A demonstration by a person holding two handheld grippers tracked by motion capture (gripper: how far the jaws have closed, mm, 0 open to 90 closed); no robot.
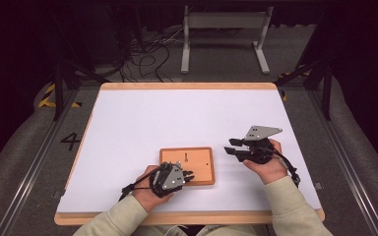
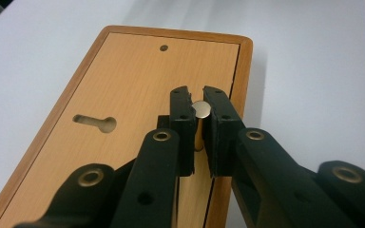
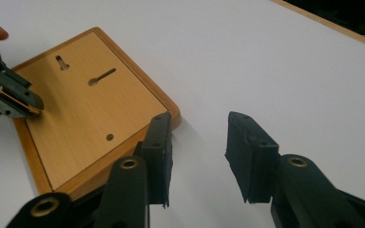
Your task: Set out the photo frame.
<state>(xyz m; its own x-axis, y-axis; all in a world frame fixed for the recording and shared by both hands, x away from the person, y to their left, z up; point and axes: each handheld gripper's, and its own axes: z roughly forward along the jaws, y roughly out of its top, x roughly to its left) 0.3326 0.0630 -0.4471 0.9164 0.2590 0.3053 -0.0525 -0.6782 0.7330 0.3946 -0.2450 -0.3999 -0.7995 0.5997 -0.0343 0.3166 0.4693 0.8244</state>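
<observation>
My left gripper (image 2: 197, 102) has its fingers (image 2: 183, 123) nearly closed on a small brass-coloured metal peg (image 2: 201, 109), whose round flat top shows between the two pads; the peg stands upright on the wooden board (image 2: 123, 90), close to the board's raised rim. In the high view my left gripper (image 1: 189, 176) sits over the near right part of the wooden board (image 1: 199, 157), which lies on the white desk (image 1: 142, 118) a little nearer to me than the middle.

My right gripper (image 3: 197, 156) holds nothing: its fingers (image 3: 159, 156) stand partly open with bare white desk (image 3: 266, 61) between them, just beside the board's corner (image 3: 171, 116) and apart from it. In the high view my right gripper (image 1: 232, 146) rests to the right of the board, pointing toward it.

The board (image 3: 90, 114) has a keyhole-shaped slot (image 3: 102, 76), a second shorter slot (image 3: 62, 61) and a small round hole (image 3: 110, 137). Open desk lies on every side of it, widest toward the far edge, and the desk's wooden border (image 1: 187, 86) is well away from both grippers.

The foot of the peg is hidden behind my left fingers, so I cannot tell whether it sits in a hole or merely on the surface.
</observation>
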